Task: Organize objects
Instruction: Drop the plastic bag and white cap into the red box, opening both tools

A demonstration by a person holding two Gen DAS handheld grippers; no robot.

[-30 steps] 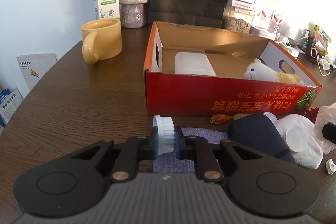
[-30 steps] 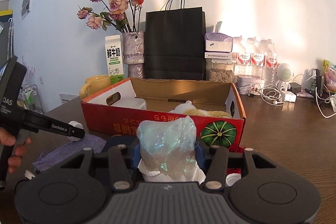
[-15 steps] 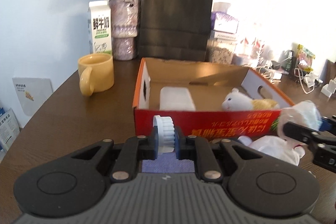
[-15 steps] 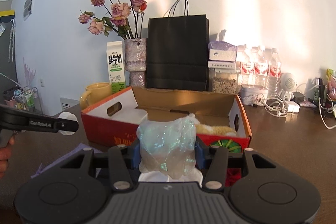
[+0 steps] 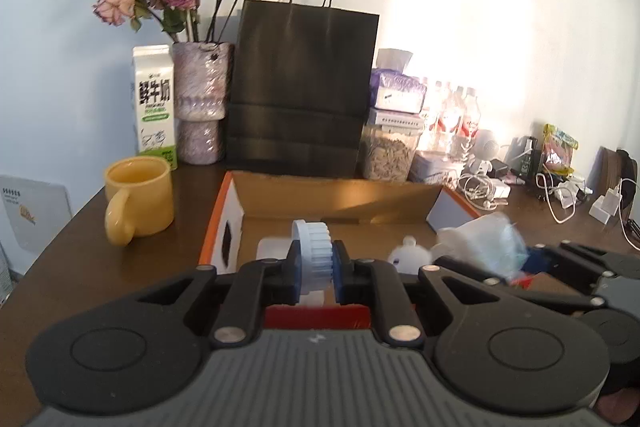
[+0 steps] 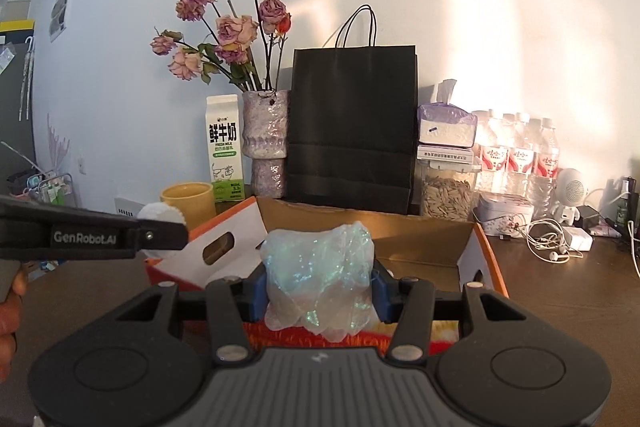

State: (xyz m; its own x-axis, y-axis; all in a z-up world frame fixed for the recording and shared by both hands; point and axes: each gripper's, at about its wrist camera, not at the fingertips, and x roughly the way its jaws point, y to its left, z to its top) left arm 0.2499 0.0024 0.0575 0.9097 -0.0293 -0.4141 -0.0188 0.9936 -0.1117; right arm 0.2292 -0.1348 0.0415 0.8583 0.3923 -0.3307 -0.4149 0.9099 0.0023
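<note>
Our left gripper [image 5: 314, 269] is clamped on a white ribbed cap [image 5: 314, 255], which stands on edge between the two blue pads, its upper part rising above them. The cap sits directly over the near red wall of the cardboard box [image 5: 340, 195], so it hangs at the front edge of the box's open interior. Just past it, inside the box, we see a white plastic container [image 5: 269, 247] lying on the floor near the left wall, and a white plush toy [image 5: 408, 255] farther right. Our right gripper [image 6: 318, 291] is closed tight on a crumpled clear plastic bag [image 6: 318, 277] that shimmers with a faint iridescent sheen; the bag bulges up and hangs down between the blue pads, and it too is held above the box's front wall, to the right of the cap. From the left wrist camera the bag appears blurred at the right, beside the toy. Outside the box, a yellow mug [image 5: 138, 201] stands on the dark wooden table [image 5: 120, 267] to the left, with a milk carton [image 5: 154, 103] and a vase of dried roses [image 5: 202, 107] behind it. A black paper bag [image 5: 302, 87] stands upright right behind the box's rear wall.
</note>
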